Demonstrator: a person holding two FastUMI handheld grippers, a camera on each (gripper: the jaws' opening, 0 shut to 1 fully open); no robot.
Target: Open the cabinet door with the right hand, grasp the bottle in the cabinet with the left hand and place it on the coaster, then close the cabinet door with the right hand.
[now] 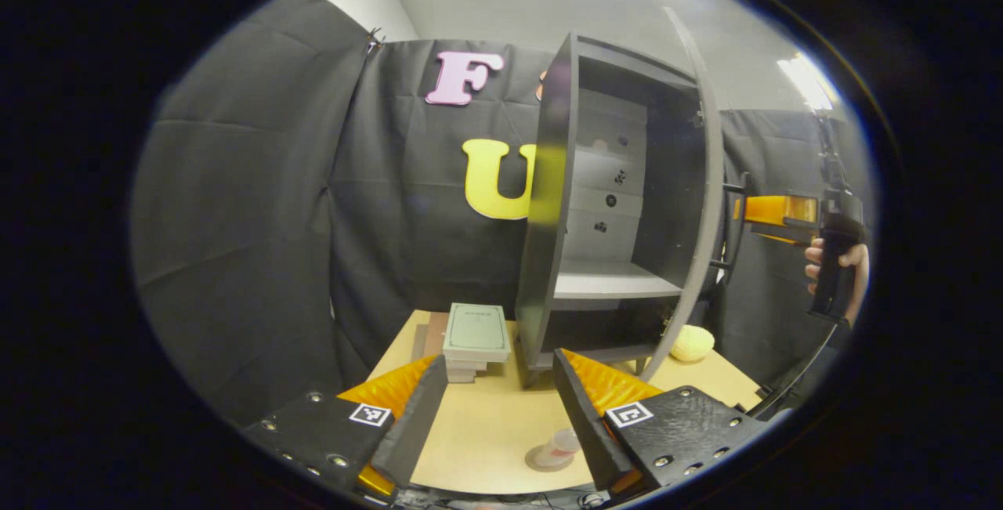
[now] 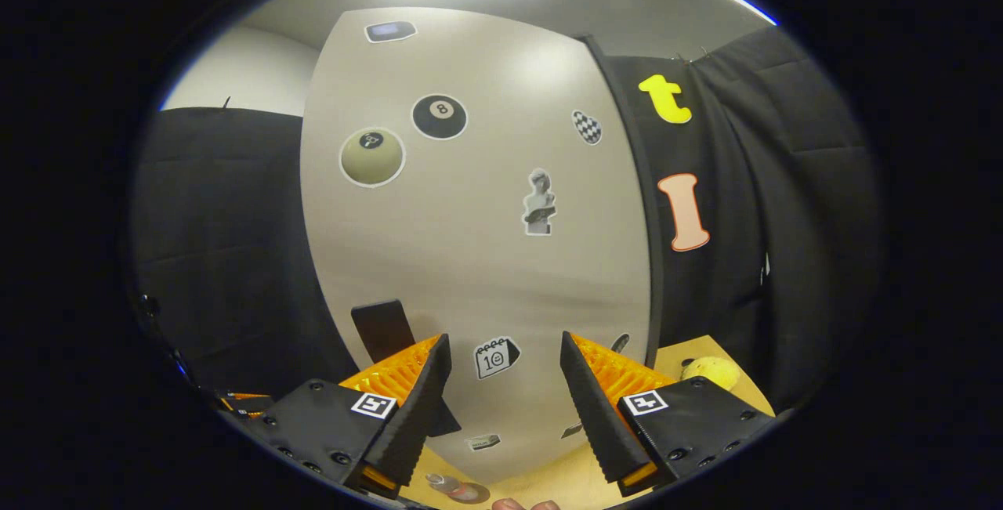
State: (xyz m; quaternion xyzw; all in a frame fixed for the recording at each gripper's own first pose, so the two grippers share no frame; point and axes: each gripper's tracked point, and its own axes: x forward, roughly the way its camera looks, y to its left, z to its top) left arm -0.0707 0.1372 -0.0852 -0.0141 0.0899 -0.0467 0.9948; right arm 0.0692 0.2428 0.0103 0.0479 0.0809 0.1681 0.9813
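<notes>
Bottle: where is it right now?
In the left gripper view the bottle stands on the coaster on the table, just left of the right finger, in front of the open cabinet.

Dark cabinet (image 1: 548, 204) on the table, pale door (image 1: 701, 204) swung open (stickers outside), clear bottle (image 1: 561, 444) upright on round coaster (image 1: 542, 461)

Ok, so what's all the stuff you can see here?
table: one, tan, under everything
cabinet: one, dark, on the table, standing open
door: one, pale, swung open, several stickers on its front
books: small stack, grey-green on top, left of the cabinet
yellow lump: one, by the cabinet's right foot
bottle: one, clear, on the coaster
coaster: one, brownish, near the table's front edge
hand: one, holding the right tool
left tool: one, open
right tool: one, open, facing the door
</notes>
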